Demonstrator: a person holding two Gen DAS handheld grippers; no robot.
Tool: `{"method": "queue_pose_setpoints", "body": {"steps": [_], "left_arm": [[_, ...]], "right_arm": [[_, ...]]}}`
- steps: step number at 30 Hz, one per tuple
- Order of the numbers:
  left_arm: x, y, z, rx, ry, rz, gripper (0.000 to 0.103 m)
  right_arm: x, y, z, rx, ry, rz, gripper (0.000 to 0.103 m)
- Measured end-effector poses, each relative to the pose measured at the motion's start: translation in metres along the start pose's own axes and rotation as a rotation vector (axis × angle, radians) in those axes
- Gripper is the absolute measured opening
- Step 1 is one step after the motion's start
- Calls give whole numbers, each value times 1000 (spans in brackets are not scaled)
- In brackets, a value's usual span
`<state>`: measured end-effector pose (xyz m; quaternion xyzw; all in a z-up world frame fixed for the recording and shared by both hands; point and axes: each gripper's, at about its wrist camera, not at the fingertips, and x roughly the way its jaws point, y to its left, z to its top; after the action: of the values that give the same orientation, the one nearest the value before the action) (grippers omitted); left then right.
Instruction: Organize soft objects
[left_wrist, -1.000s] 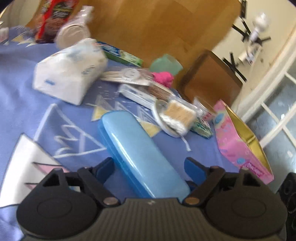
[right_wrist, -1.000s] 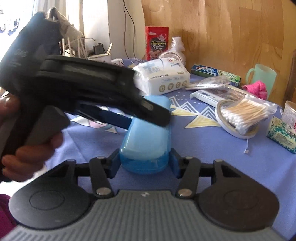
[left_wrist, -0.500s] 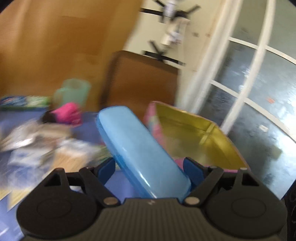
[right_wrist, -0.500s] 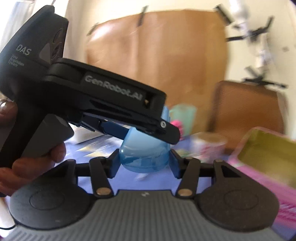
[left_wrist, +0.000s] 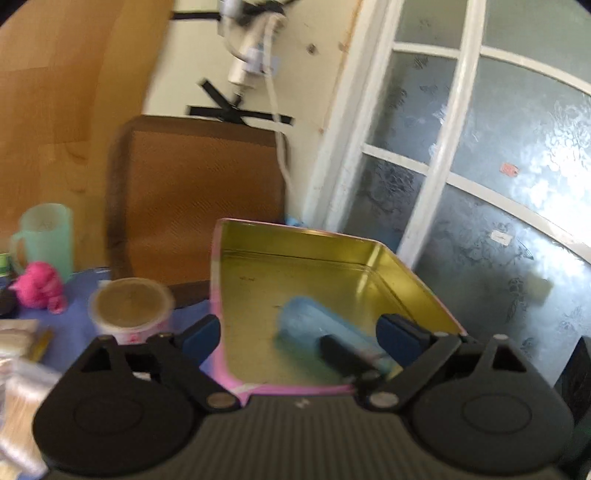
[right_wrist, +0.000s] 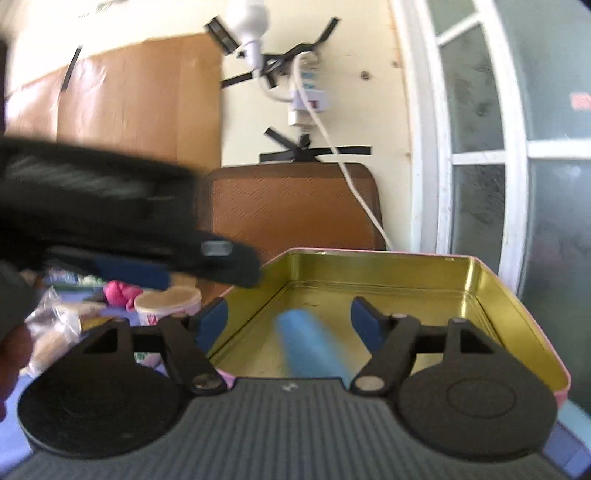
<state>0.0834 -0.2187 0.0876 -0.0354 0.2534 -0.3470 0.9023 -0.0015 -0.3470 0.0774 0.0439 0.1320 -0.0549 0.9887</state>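
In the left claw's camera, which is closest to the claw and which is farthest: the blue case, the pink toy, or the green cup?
1. Blue case, between the left claw's fingers, in the tin.
2. Pink toy, far left on the table.
3. Green cup, just behind the toy.

Light blue oblong case (right_wrist: 308, 343), closed, lying flat on the gold floor of the open pink-walled tin (right_wrist: 476, 291), near its front edge; outline motion-blurred in both views.

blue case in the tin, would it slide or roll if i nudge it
The blue case looks smooth and hard-shelled, so it likely slides easily on the gold tin floor. Its rounded, elongated body could rock sideways, though the tin walls should contain it.
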Motion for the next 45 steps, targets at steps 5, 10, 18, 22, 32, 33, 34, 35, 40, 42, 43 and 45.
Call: {"method": "queue_pose_setpoints", "body": {"steps": [5,10,18,22,32,33,34,35,40,42,43,45], "left_arm": [[-57,52,-25,-85,-58,90,97],[-111,123,-66,-220,-81,271,97],[-162,186,-116,-398,-85,375,97],[-167,191,-121,-419,-93,354,97],[-149,151,-108,-370,-64,136,97],[-142,144,-107,-364,-43,102,97],[-135,137,-107,-354,-22,74,97],[-128,130,-107,-341,-1,53,97],[-100,98,-106,-257,91,33,97],[-95,91,-106,-242,112,40,96],[-92,89,-105,-242,122,41,94],[-85,86,-105,-254,149,38,87]], "right_arm": [[7,14,11,25,-40,99,64],[8,65,16,6,60,367,54],[93,138,-2,127,390,549,50],[123,150,-15,209,474,547,39],[56,92,-2,394,455,659,19],[49,82,-8,402,483,680,19],[44,74,-14,414,513,691,20],[38,66,-21,422,533,689,21],[2,52,-38,259,467,530,58],[-10,62,-38,135,415,518,67],[-14,68,-39,83,400,532,70],[-20,83,-42,0,381,568,71]]}}
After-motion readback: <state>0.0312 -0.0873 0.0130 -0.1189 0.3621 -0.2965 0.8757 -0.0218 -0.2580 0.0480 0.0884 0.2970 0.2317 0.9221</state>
